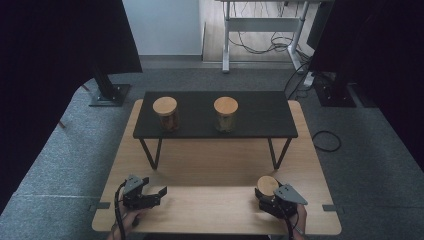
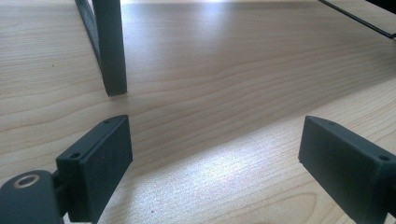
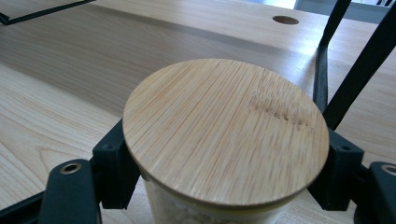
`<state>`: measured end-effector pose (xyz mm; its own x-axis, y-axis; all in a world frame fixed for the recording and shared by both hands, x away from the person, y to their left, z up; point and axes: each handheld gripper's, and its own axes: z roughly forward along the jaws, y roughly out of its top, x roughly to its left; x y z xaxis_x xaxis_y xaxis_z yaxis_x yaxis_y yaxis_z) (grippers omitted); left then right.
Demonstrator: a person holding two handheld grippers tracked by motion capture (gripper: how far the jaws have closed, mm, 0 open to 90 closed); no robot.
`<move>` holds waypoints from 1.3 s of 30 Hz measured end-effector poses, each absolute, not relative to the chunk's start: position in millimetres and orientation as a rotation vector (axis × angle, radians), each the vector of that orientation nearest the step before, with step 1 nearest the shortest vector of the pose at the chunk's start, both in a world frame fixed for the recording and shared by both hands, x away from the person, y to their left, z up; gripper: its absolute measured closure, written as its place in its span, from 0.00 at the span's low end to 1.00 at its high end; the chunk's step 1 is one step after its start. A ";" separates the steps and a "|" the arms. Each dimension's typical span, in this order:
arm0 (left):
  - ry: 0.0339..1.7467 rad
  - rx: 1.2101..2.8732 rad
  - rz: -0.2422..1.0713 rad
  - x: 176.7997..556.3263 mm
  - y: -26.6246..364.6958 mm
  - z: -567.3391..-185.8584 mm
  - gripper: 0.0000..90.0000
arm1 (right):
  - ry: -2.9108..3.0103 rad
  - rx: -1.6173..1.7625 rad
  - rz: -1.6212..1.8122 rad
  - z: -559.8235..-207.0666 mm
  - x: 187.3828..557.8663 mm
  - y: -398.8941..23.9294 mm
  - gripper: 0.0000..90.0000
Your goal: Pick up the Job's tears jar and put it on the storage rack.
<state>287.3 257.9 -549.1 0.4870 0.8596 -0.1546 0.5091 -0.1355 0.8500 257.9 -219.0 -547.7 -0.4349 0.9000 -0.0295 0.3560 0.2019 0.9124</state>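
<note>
A glass jar (image 1: pixel 267 186) with a round bamboo lid stands upright near the front right corner of the desk (image 1: pixel 215 170), its long axis vertical and the lid facing straight up. In the right gripper view the lid (image 3: pixel 224 135) sits flat on the jar, and pale, lumpy contents show through the glass just below the rim; what they are I cannot tell. The right gripper (image 1: pixel 272 197) comes in low from the front edge, held in the person's right hand, and its two black jaws are pinched onto the jar's sides just under the lid, one on each side.

The left gripper (image 1: pixel 150 195) rests near the front left corner, well apart from the jar, held level and aimed across the desk toward the right. Its jaws stand spread wide with only bare wood between them.

A low black shelf (image 1: pixel 215 114) on thin legs spans the back half of the desk. Two more lidded jars stand upright on it: one (image 1: pixel 165 114) toward its left end with brownish contents, another (image 1: pixel 226 114) near its middle with yellowish-green contents.
</note>
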 end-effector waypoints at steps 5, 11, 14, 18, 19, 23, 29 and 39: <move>1.155 1.794 0.468 287.3 257.9 -549.1 0.10 | 1.897 1.168 1.206 -547.7 257.9 -219.0 0.27; 1.155 1.795 0.466 287.5 258.0 -549.1 0.10 | 1.887 1.171 1.203 -547.9 257.9 -219.7 0.27; 1.156 1.795 0.464 287.6 258.0 -549.2 0.10 | 1.885 1.175 1.204 -547.8 258.0 -220.5 0.27; 1.155 1.795 0.463 287.7 258.1 -549.2 0.10 | 1.882 1.177 1.204 -547.9 258.0 -221.7 0.27; 1.155 1.795 0.463 287.7 258.0 -549.2 0.10 | 1.881 1.177 1.203 -547.8 257.9 -221.8 0.27; 1.155 1.796 0.463 287.7 258.0 -549.2 0.10 | 1.877 1.174 1.210 -546.7 256.9 -222.2 0.27; 1.156 1.795 0.460 287.8 258.1 -549.2 0.10 | 1.858 1.164 1.214 -541.9 253.7 -221.7 0.27; 1.155 1.796 0.458 287.9 258.1 -549.2 0.10 | 1.838 1.133 1.253 -532.0 242.2 -218.0 0.27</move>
